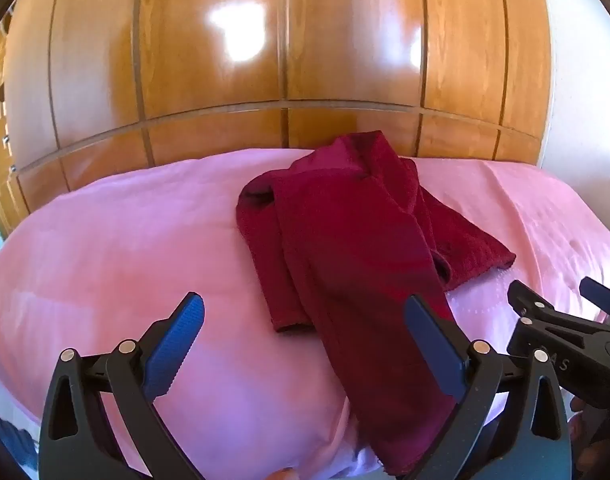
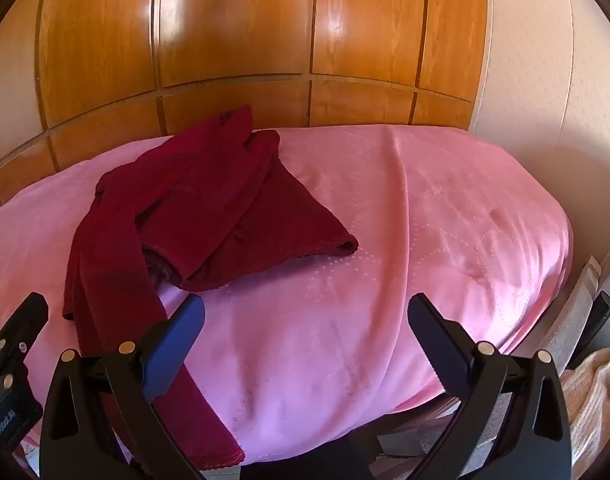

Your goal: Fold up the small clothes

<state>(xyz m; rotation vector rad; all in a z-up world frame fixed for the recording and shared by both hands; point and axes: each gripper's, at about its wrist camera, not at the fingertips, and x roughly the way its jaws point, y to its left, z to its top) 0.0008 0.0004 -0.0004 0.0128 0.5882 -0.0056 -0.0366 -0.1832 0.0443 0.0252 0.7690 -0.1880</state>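
A dark red garment (image 1: 345,232) lies crumpled on the pink bed cover (image 1: 125,240), one long part trailing toward the near edge. My left gripper (image 1: 305,312) hovers open above the near end of it, nothing between its fingers; its right finger (image 1: 433,340) overlaps the trailing part in the picture. In the right wrist view the same garment (image 2: 193,208) lies at the left, and my right gripper (image 2: 305,312) stands open over bare pink cover (image 2: 385,240) to its right. The right gripper (image 1: 561,300) also shows at the right edge of the left wrist view.
Behind the bed stands a glossy wooden wardrobe (image 1: 285,60). A pale wall (image 2: 545,80) runs along the right. Off the bed's right edge lie a beige knitted cloth (image 2: 593,400) and a dark object (image 2: 601,312) on the floor.
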